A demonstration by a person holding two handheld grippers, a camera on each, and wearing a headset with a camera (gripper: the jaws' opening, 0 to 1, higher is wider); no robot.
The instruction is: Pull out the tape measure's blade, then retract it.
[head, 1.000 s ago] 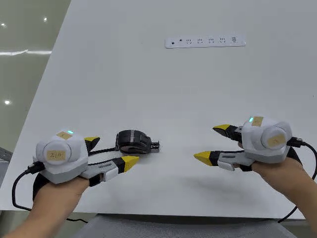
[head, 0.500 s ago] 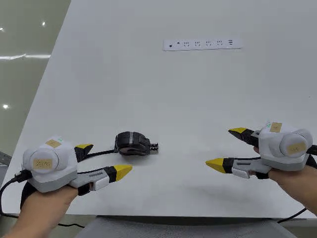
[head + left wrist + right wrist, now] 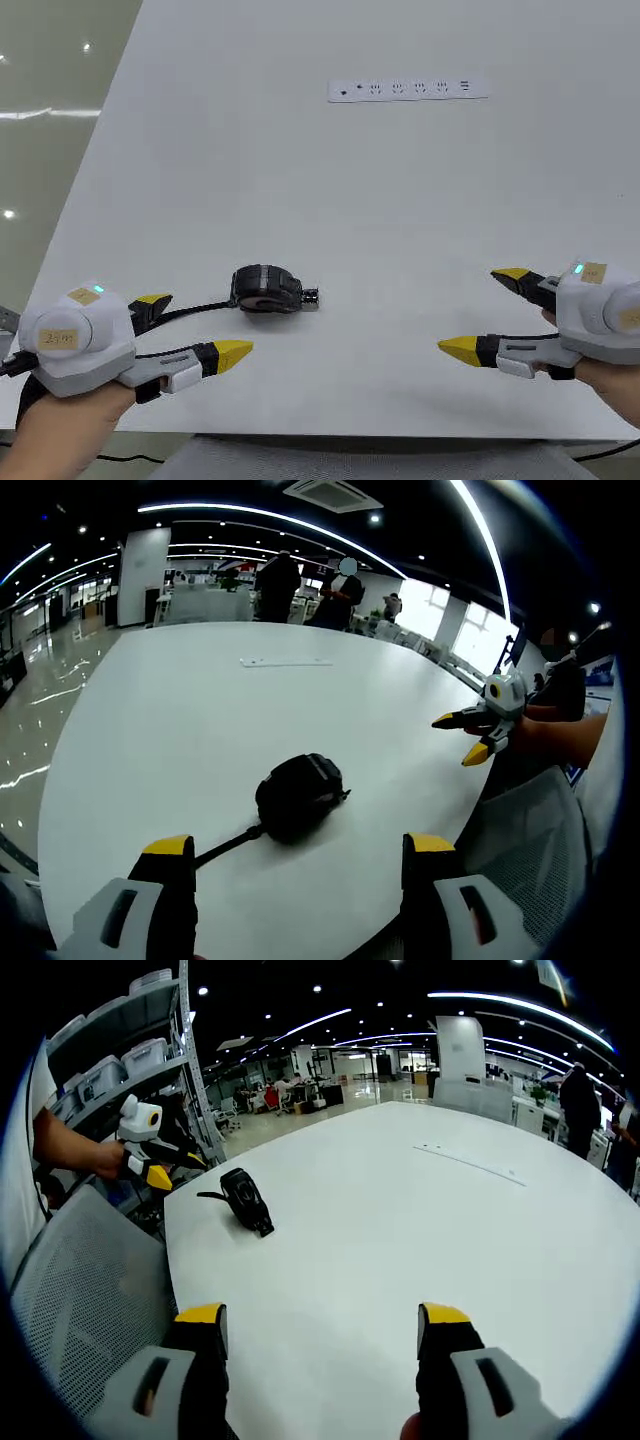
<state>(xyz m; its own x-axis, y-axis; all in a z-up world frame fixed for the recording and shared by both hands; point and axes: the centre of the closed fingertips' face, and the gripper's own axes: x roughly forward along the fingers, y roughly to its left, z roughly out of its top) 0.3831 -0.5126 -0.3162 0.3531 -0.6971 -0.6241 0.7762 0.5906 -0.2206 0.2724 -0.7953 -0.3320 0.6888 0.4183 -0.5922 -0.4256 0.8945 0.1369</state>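
- Tape measure (image 3: 267, 289) lies flat on the white table (image 3: 350, 180), at about 7 o'clock from the table's middle in the head view, near the front edge.
- Power strip (image 3: 408, 89) lies far off at 12 o'clock, not involved.
- Left gripper (image 3: 195, 325) is at 8 o'clock of the case, near but not touching, jaws apart and empty.
- Right gripper (image 3: 484, 310) is at 3–4 o'clock, well apart from the case, jaws spread with nothing between them.
- The case is black and untouched, with its mouth facing 3 o'clock toward the right gripper.
- Black strap (image 3: 200, 308) trails from the case toward 9 o'clock, running past the left gripper's jaws.
- Blade hook (image 3: 311, 296) sits tight against the case mouth, with no blade length showing.
- Progress, my read: the blade is fully in and nothing is held. That fits either not started or already retracted, and I can't tell which. If not started, the pull and the retract are both left.
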